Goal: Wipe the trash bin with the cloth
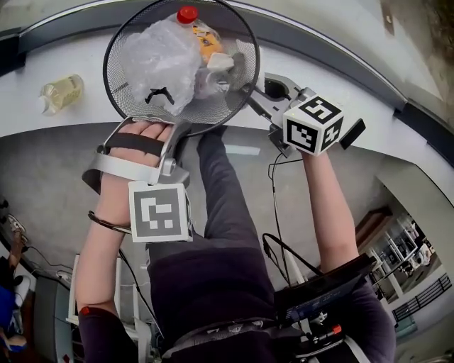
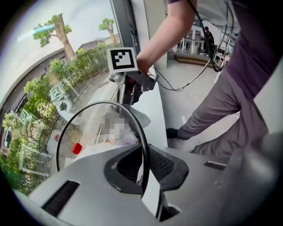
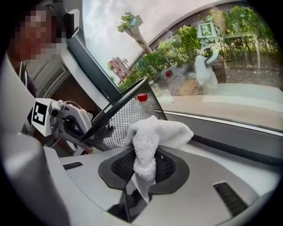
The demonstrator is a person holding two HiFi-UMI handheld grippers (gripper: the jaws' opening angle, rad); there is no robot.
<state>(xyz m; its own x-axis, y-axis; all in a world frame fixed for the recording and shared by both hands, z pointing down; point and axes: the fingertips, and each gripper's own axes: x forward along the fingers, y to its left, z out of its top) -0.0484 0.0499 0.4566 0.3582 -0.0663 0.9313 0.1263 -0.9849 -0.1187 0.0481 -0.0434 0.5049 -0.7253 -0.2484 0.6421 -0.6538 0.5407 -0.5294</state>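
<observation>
— Looking at the nearest part first: what are the jaws doing?

— The left gripper (image 2: 144,174) has its jaws closed on the wire rim (image 2: 138,126) of the bin (image 2: 84,132); the rim runs straight between the pads. The right gripper (image 3: 142,172) pinches a white cloth (image 3: 157,132), which bunches up above the jaws.

— Where do they sit in the head view?

— The left gripper is at centre left, at the bin's lower edge. The right gripper is right of centre, just beside the bin's right side. Whether the cloth touches the mesh I cannot tell.

— And the bin itself?

— Round black mesh at top centre, with its mouth towards the camera, over a white ledge (image 1: 28,78). Inside are a clear bag (image 1: 159,60) and something with a red cap (image 1: 186,14).

— Farther out?

— A bottle (image 1: 60,93) lies on the ledge at upper left, well apart from the bin.
</observation>
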